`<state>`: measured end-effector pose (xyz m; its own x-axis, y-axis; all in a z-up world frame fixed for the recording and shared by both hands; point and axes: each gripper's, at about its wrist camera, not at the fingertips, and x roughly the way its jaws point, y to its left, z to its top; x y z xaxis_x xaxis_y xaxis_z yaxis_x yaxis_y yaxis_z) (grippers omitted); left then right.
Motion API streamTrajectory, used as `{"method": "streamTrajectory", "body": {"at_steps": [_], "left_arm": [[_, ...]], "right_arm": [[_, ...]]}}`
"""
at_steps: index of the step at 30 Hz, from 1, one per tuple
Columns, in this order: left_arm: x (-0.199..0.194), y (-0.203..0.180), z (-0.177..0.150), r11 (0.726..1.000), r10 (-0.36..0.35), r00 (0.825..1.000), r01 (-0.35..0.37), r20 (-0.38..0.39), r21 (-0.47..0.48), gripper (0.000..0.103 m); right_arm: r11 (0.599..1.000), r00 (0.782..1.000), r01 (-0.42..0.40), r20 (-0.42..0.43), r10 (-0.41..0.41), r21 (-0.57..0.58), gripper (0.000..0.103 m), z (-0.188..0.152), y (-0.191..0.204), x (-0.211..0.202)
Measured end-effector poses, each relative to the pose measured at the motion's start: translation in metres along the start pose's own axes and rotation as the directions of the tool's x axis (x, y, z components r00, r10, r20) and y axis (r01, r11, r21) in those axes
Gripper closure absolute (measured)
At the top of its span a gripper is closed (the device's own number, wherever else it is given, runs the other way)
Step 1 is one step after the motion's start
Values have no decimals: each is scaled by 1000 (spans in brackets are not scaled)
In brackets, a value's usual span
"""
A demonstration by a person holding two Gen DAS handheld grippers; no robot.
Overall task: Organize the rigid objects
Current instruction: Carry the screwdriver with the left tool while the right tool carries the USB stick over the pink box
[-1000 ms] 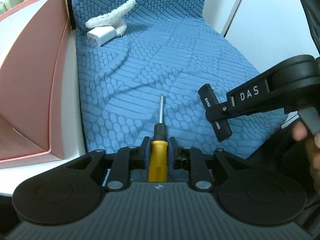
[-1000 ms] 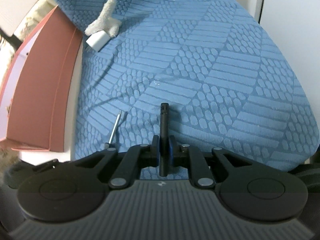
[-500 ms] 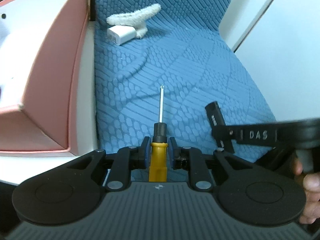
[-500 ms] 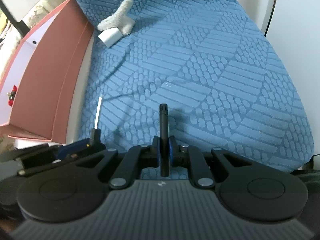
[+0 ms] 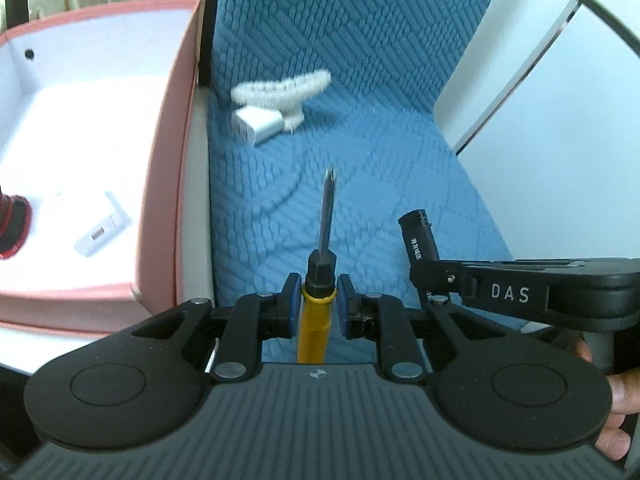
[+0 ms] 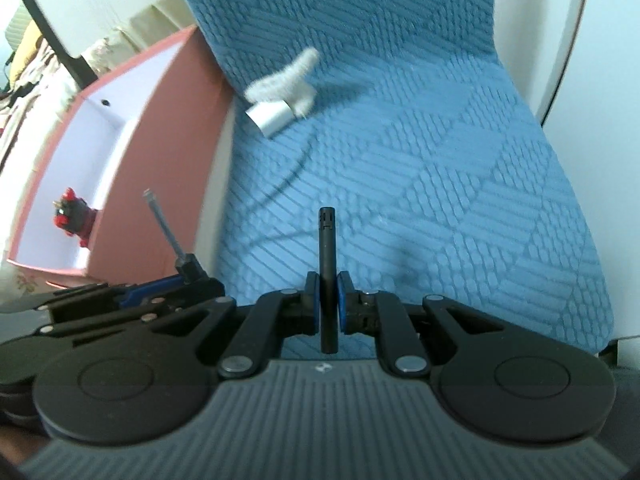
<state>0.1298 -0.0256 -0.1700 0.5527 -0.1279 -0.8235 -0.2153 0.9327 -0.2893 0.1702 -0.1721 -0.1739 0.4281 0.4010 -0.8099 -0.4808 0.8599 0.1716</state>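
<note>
Left tongs (image 5: pixel 317 306): clamped on a yellow-handled screwdriver (image 5: pixel 322 264), blue pads pressing the handle just below its black collar; the steel shaft juts forward, raised clear above the blue cushion (image 5: pixel 360 184).
Right tongs (image 6: pixel 328 304): clamped on a slim black rod (image 6: pixel 327 268), held upright between the pads and lifted off the cushion; in the left wrist view the same rod (image 5: pixel 420 240) shows at the right, with a person's fingers (image 5: pixel 616 396) on the handle.
Spacing of the two tools: side by side, near each other but apart; the screwdriver tip (image 6: pixel 154 204) stands to the left of the rod, over the strip between cushion and box.
Pink box (image 5: pixel 168 184): open-topped with a white inside, standing just beside the cushion's left edge; its tall right wall runs along that edge.
Inside the box: a small white device (image 5: pixel 102 232) on the floor near the right wall, and a red-and-black object (image 6: pixel 72 216) toward the near left corner; much of the white floor is bare.
Far left corner of the cushion: a white charger block (image 5: pixel 258 128) touching a fuzzy white item (image 5: pixel 280 90).
Open room: the middle and right of the cushion lie bare up to its right edge, where a white wall (image 5: pixel 560 120) begins.
</note>
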Motion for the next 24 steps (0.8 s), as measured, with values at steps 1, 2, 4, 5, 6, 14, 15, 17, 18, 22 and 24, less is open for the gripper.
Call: {"method": "streamTrajectory", "body": {"at_steps": [1, 2, 4, 5, 6, 14, 15, 17, 18, 22, 24], "left_arm": [[-3, 1, 4, 1000, -1, 1000, 1, 6, -2, 81], [-6, 2, 7, 1000, -3, 1000, 3, 11, -5, 81], [-12, 3, 12, 1000, -4, 1000, 4, 23, -8, 81], [-15, 4, 14, 1000, -4, 1000, 4, 28, -10, 81], [-18, 5, 17, 1000, -4, 999, 5, 32, -13, 81], [-49, 22, 42, 999, 1, 998, 2, 70, -50, 81], [-55, 24, 46, 999, 7, 997, -3, 78, -52, 81], [-65, 29, 55, 999, 15, 996, -10, 90, -52, 81], [-71, 31, 60, 998, 18, 995, -13, 99, -57, 81], [-94, 45, 79, 997, 47, 991, -38, 129, -68, 81], [-107, 53, 87, 996, 65, 988, -55, 141, -76, 81]], "right_arm": [[1000, 1000, -3, 6, 3, -4, 90, 3, 3, -2], [1000, 1000, -6, 11, 6, -8, 90, 5, 5, -4], [1000, 1000, -11, 22, 11, -15, 90, 10, 11, -8], [1000, 1000, -13, 27, 13, -19, 90, 12, 14, -10], [1000, 999, -15, 31, 16, -23, 90, 14, 17, -11], [997, 996, -44, 76, 48, -61, 90, 36, 43, -30], [997, 995, -49, 84, 54, -67, 90, 39, 47, -33], [995, 992, -61, 103, 70, -85, 90, 47, 56, -39], [993, 991, -68, 112, 78, -93, 90, 51, 61, -43], [987, 983, -101, 140, 119, -127, 90, 67, 83, -56], [982, 978, -121, 152, 143, -145, 90, 74, 96, -61]]}}
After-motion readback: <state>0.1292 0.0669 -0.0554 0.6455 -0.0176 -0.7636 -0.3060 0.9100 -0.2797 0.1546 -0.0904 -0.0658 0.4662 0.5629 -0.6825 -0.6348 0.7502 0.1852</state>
